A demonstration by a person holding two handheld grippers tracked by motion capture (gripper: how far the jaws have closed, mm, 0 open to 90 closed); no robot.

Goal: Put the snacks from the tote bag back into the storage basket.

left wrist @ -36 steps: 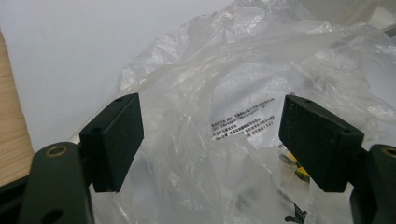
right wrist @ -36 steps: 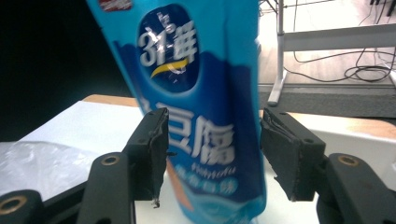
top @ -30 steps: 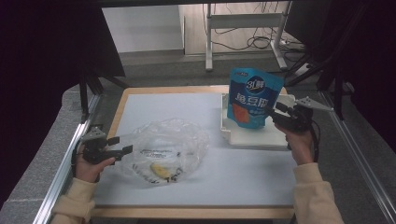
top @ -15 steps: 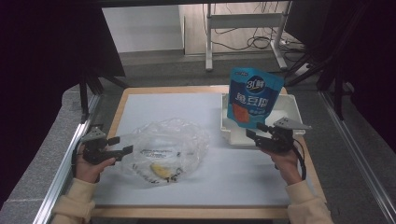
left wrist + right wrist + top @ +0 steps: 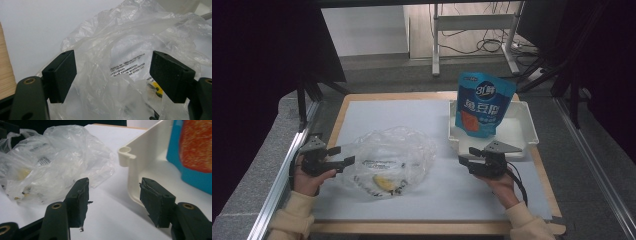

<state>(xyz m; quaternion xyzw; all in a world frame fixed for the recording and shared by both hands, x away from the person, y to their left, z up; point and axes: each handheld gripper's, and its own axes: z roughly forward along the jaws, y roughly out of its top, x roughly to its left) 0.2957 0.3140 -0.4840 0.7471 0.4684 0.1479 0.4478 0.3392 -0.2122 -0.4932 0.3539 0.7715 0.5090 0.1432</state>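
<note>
A crumpled clear plastic bag [image 5: 389,160] with a yellow item inside lies on the white mat, left of centre. My left gripper [image 5: 339,159] rests at the bag's left edge with its jaws open; in the left gripper view [image 5: 116,75] the bag's film [image 5: 130,50] lies between and beyond the pads without being pinched. My right gripper [image 5: 464,161] hovers low in front of the white tray [image 5: 527,132], pointing left toward the bag, open and empty. The right gripper view [image 5: 113,200] shows the bag [image 5: 50,160] ahead and the tray's corner [image 5: 125,153] close by.
A blue snack pouch [image 5: 484,102] stands upright in the tray; its blue and orange face [image 5: 192,150] is at the right of the right gripper view. The mat [image 5: 462,200] lies on a wooden tabletop with metal rails along both sides.
My right gripper has come away from the pouch in the tray, moving down and toward the near side, and now sits in front of the tray. The left gripper and the bag have stayed put.
</note>
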